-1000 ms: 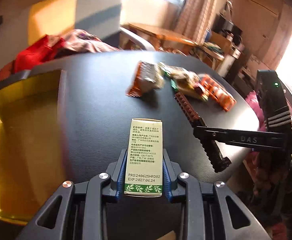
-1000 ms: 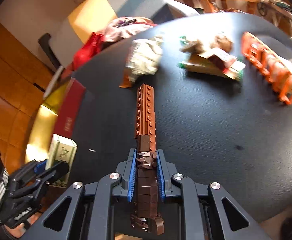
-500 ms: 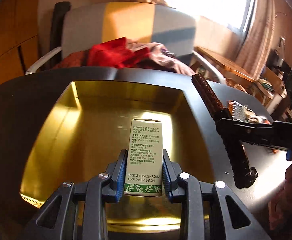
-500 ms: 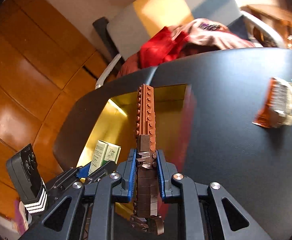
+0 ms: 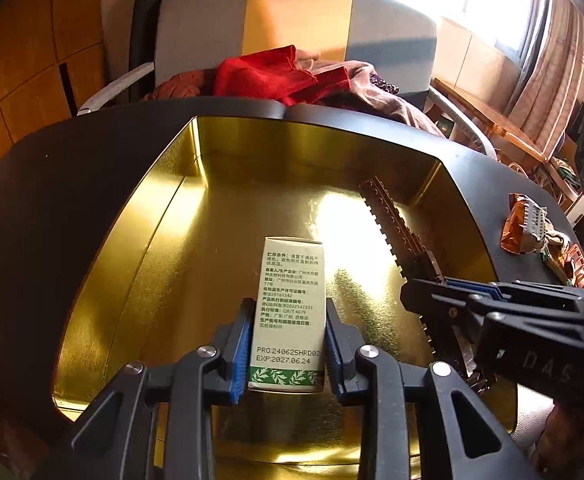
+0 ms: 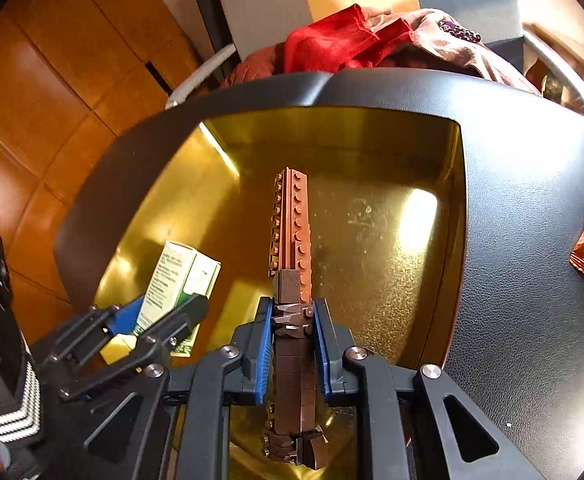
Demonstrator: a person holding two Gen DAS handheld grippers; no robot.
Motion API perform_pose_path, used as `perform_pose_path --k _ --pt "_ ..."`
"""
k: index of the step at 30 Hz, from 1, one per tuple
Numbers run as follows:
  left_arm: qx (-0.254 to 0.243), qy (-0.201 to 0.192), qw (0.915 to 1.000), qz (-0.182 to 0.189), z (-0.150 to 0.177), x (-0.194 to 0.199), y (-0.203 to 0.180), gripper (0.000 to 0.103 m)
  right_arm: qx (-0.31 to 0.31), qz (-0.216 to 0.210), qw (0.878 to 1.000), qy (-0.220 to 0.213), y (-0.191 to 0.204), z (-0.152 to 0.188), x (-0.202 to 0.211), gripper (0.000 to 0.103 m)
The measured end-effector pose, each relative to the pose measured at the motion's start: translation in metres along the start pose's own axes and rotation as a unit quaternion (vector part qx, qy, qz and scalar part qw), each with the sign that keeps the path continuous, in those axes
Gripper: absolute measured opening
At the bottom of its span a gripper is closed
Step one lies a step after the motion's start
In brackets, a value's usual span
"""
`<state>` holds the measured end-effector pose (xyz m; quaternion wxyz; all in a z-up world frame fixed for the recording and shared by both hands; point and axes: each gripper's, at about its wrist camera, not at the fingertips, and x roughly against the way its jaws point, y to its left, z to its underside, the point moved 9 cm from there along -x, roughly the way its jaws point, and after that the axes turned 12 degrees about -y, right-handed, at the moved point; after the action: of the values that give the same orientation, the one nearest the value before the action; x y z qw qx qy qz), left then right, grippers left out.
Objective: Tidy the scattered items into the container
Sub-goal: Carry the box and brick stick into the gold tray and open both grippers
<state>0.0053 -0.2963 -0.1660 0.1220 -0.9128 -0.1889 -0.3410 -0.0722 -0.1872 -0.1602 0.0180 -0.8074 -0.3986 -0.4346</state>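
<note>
Both your grippers hang over the gold tin (image 5: pixel 140 264), each one loaded.

The tin sits on the black table (image 6: pixel 531 280) — your left gripper (image 5: pixel 288 344) clamps the white box (image 5: pixel 290 304) over the tin's near middle; your right gripper (image 6: pixel 292 344) pinches the brown brick bar (image 6: pixel 292 240) just right of it. An orange packet (image 5: pixel 525 226) lies outside, right of the tin.

White-green carton (image 5: pixel 288 312) and brown brick strip (image 6: pixel 292 240) over gold tin (image 5: pixel 140 240).

Home living rm: armchair (image 5: pixel 299 28) w/ heaped clothes (image 5: pixel 292 76), curtained window (image 5: pixel 531 32), wood-panel wall (image 5: pixel 32 40).
</note>
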Motion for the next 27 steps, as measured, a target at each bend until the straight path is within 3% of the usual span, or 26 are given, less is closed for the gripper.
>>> perform_pose_path --k 10,22,27 --pt "0.001 -0.007 0.9999 -0.014 -0.003 0.005 0.003 0.034 0.006 0.007 1.0 -0.002 -0.004 0.003 -0.007 0.025" --pt "0.0 -0.049 0.9987 -0.015 -0.016 0.041 -0.014 0.043 -0.007 -0.009 0.999 -0.038 -0.007 0.005 0.032 0.029" --pt "-0.007 -0.059 0.998 -0.02 -0.015 0.056 -0.026 0.044 -0.005 0.003 0.998 -0.061 -0.009 0.008 0.053 0.031"
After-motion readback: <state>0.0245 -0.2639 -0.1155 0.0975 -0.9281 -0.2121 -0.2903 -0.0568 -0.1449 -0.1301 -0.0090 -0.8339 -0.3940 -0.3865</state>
